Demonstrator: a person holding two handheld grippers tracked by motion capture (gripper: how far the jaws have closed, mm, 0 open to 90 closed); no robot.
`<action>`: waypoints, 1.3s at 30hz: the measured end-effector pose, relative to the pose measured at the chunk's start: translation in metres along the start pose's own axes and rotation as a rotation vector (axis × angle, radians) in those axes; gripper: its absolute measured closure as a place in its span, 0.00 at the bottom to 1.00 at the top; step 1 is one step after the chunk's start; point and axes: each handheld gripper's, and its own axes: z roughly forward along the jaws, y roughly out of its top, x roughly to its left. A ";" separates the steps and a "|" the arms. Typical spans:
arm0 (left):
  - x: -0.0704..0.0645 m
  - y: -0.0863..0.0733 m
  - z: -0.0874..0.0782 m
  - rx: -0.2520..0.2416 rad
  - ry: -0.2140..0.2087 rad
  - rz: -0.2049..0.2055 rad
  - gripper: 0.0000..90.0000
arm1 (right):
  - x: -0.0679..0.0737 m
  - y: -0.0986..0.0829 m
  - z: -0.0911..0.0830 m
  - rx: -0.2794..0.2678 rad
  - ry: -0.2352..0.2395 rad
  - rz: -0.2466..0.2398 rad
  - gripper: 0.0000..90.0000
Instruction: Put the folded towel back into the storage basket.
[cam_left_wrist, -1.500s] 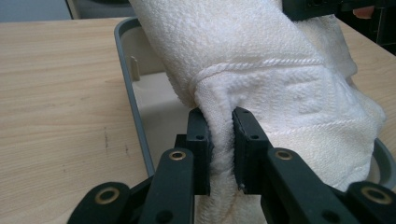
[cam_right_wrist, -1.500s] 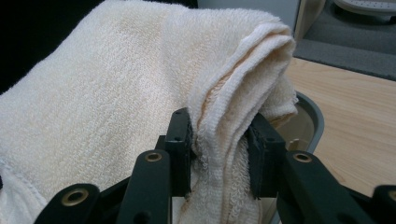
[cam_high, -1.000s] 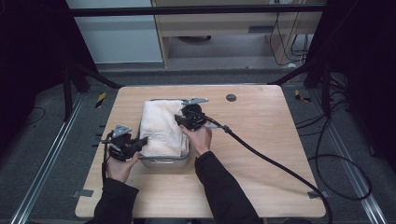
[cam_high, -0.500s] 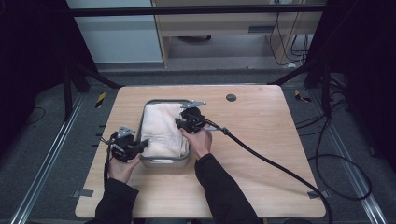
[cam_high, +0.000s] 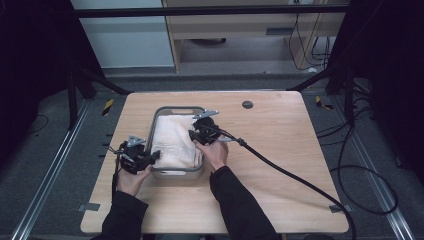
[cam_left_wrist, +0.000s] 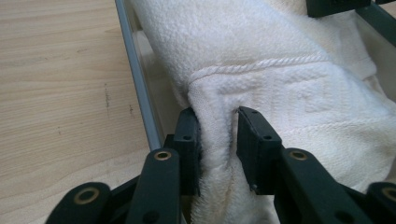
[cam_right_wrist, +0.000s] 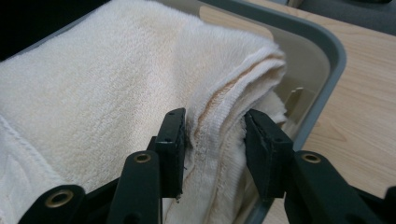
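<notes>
A cream towel (cam_high: 172, 140) lies folded in a grey tray (cam_high: 175, 109) on the wooden table. My left gripper (cam_high: 155, 156) is at the tray's near left corner. In the left gripper view, that gripper (cam_left_wrist: 217, 135) is shut on a fold of the towel (cam_left_wrist: 261, 51) just inside the tray rim (cam_left_wrist: 133, 74). My right gripper (cam_high: 192, 135) is over the tray's right side. In the right gripper view, this gripper (cam_right_wrist: 212, 140) clamps the thick hemmed edge of the towel (cam_right_wrist: 102, 79) next to the tray wall (cam_right_wrist: 334, 60).
A black cable (cam_high: 300, 175) trails from the right gripper across the table to its near right corner. A small dark round disc (cam_high: 247, 104) sits near the far edge. Bare wood (cam_high: 280, 130) lies right of the tray.
The towel has shifted toward the person, uncovering the tray's far rim and handle. Both grippers moved a little nearer with it.
</notes>
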 end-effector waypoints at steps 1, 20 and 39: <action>0.000 0.001 -0.002 -0.016 0.001 -0.007 0.74 | -0.001 0.000 -0.002 -0.012 -0.006 -0.005 0.67; -0.006 0.007 -0.039 -0.175 0.015 0.010 0.54 | -0.041 -0.004 -0.073 -0.126 0.015 0.057 0.45; 0.011 -0.030 -0.061 -0.193 0.038 0.001 0.34 | -0.108 -0.091 -0.162 -0.128 -0.016 0.110 0.17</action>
